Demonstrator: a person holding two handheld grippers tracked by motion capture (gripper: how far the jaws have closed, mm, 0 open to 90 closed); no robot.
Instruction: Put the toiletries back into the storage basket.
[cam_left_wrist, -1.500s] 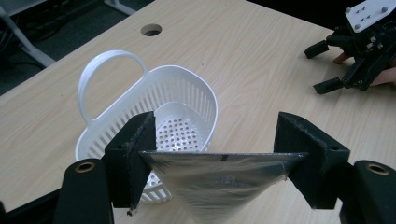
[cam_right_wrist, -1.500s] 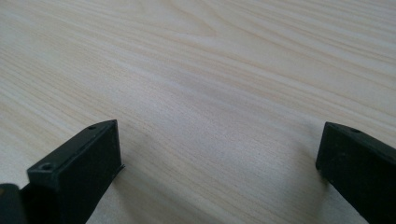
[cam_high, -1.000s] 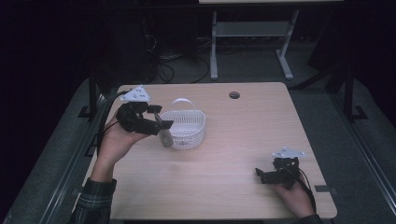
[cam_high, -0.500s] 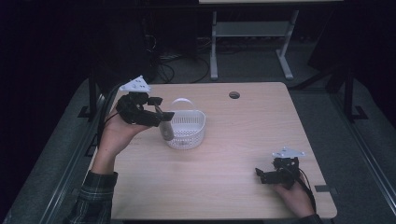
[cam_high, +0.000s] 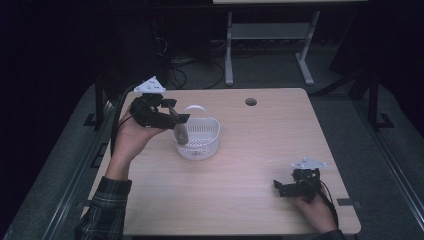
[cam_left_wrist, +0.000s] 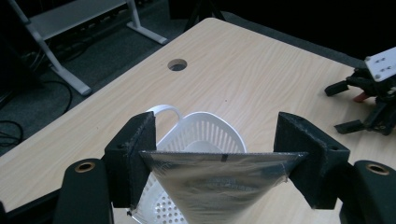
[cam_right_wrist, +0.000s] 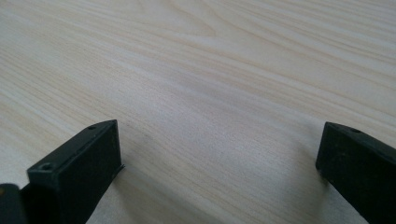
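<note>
Here a thin silvery foil pouch (cam_left_wrist: 219, 179), crinkled and tapering downward, hangs clamped across its flat top edge between the jaws of the left tool (cam_high: 172, 119), just above the near-left rim of a white perforated plastic basket (cam_high: 200, 137) with a curved handle. To drop it in cleanly, the person would likely carry it over the basket's middle and lower it before letting go, since light foil may catch the rim. The right tool (cam_high: 292, 187) rests spread and empty on the pale wood-grain bench (cam_high: 250, 150), near right.

Light wood table (cam_high: 240, 150), white perforated basket (cam_high: 202, 142) on it
</note>
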